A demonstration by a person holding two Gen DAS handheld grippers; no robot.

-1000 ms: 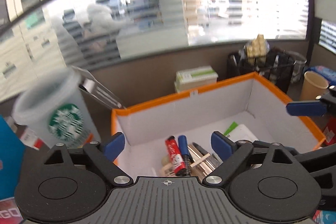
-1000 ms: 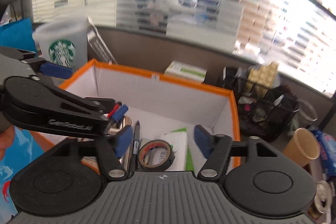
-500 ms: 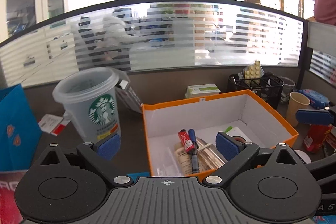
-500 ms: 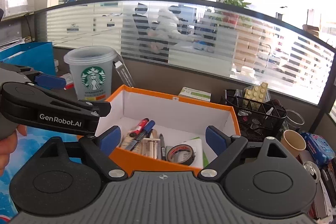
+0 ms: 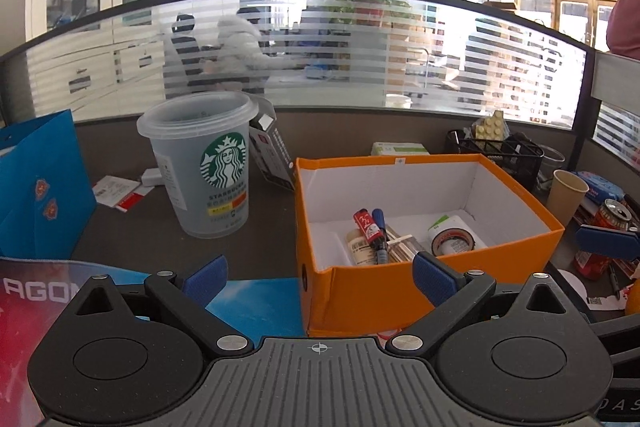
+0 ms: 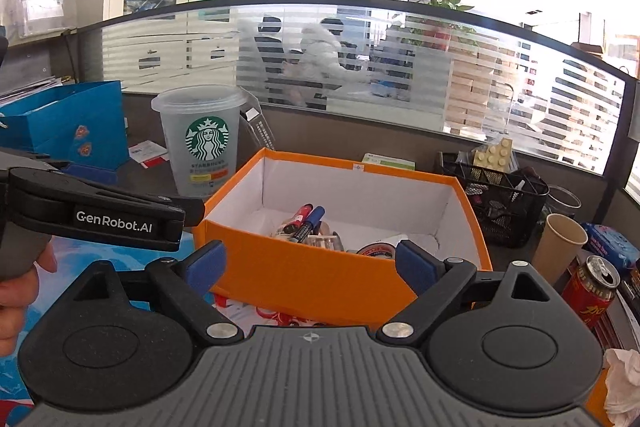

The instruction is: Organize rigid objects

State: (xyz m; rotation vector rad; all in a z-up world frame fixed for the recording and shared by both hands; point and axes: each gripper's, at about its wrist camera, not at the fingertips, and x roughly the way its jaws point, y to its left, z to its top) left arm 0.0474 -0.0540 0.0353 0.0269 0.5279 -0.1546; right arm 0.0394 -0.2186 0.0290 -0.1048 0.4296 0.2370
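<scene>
Both claws hung spread and empty short of the orange box, nothing between their blue pads. At the surface's left edge stood a blue paper bag (image 5: pixel 38 183), and beside it, toward the middle, a clear plastic cup (image 5: pixel 202 163) stood upright, well apart from the left claw (image 5: pixel 320 275). Its jaws had just been opening, with only bare surface between them. The orange box (image 5: pixel 432 283) sat at the middle of the surface, its near wall just ahead of both claws. On its floor lay a red marker (image 5: pixel 366 225) and a blue marker (image 5: pixel 380 231) side by side, then a roll of tape (image 5: pixel 454 241) flat toward the right wall. The right claw (image 6: pixel 310 263) faced that same near wall, and its jaws too had just been opening, gripping nothing. A paper cup (image 6: pixel 560 247) and a red can (image 6: pixel 592 291) stood near the surface's right edge, outside the box.

Judging from this, the step in hand was choosing the next loose item. To do it well, each claw should swing wide of the box wall, approach one upright item squarely, and close across its narrow width without tipping it.
</scene>
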